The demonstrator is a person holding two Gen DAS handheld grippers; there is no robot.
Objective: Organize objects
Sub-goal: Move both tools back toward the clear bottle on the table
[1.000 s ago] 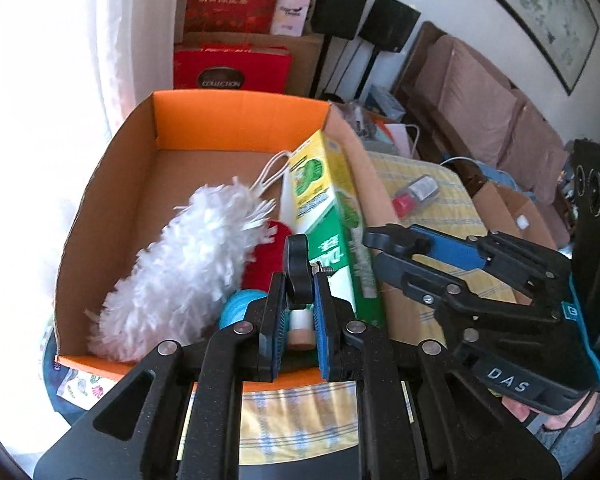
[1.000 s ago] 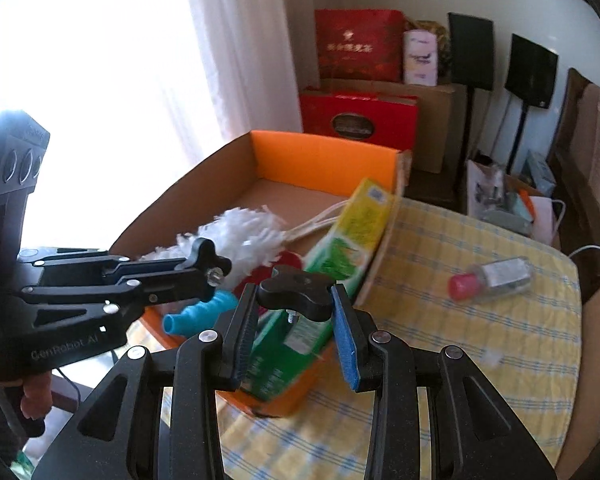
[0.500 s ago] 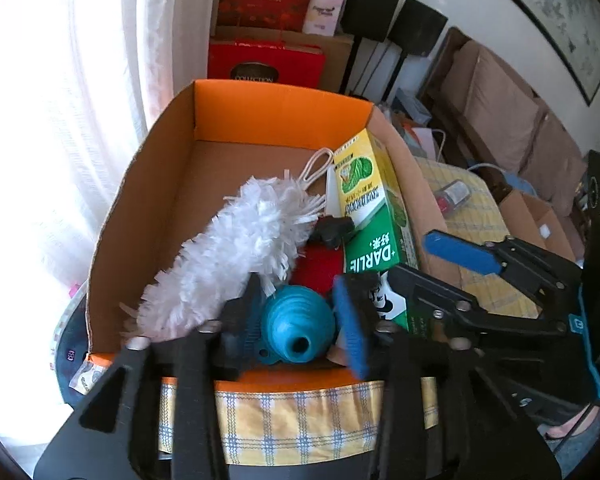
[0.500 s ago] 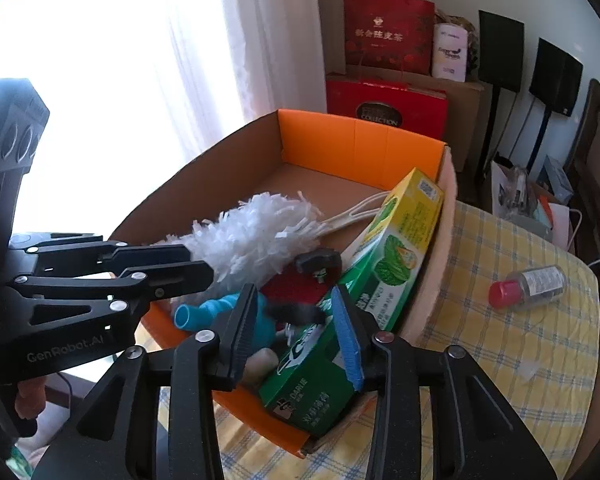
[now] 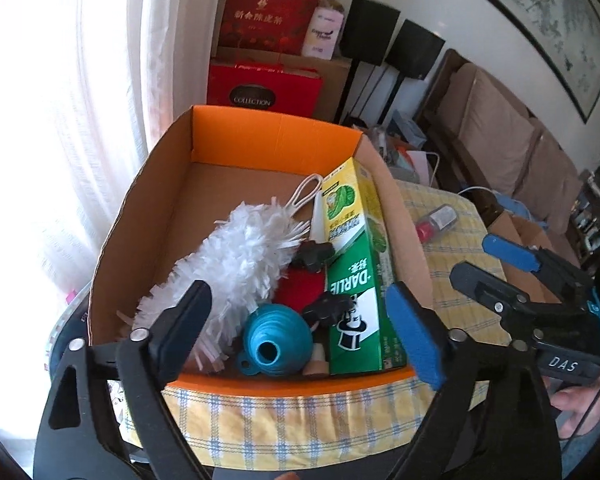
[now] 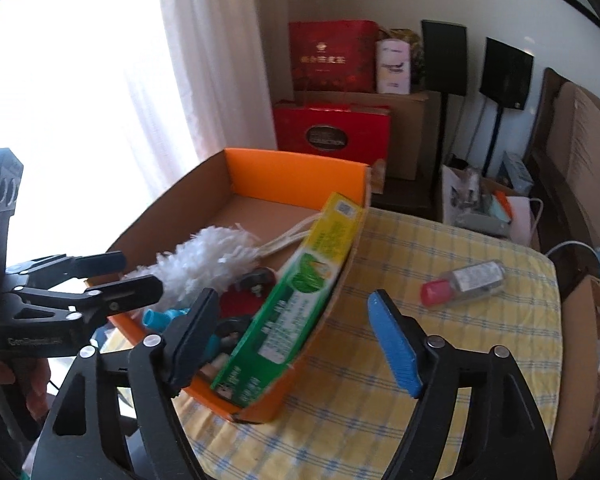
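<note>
An orange-rimmed cardboard box [image 5: 276,132] [image 6: 292,176] stands on the yellow checked tablecloth [image 5: 300,416] [image 6: 400,360]. Inside lie a white duster [image 5: 236,264] [image 6: 204,260], a green Darlie box [image 5: 356,280] [image 6: 296,304], a teal funnel [image 5: 276,340], a red item [image 5: 300,288] and two black knobs [image 5: 328,308]. My left gripper [image 5: 296,332] is open and empty above the box's near edge. My right gripper [image 6: 296,340] is open and empty, also near that edge. A small clear bottle with a red cap [image 6: 464,282] [image 5: 436,220] lies on the cloth, right of the box.
Red gift bags [image 5: 264,88] and black speakers [image 5: 392,48] stand behind the table. A brown sofa [image 5: 500,132] is at the right. A white curtain [image 5: 80,120] hangs at the left. An open carton [image 6: 596,344] sits beside the table.
Both grippers have opened wide and drawn back from the box. The black knobs they held now lie inside the box by the funnel and red item.
</note>
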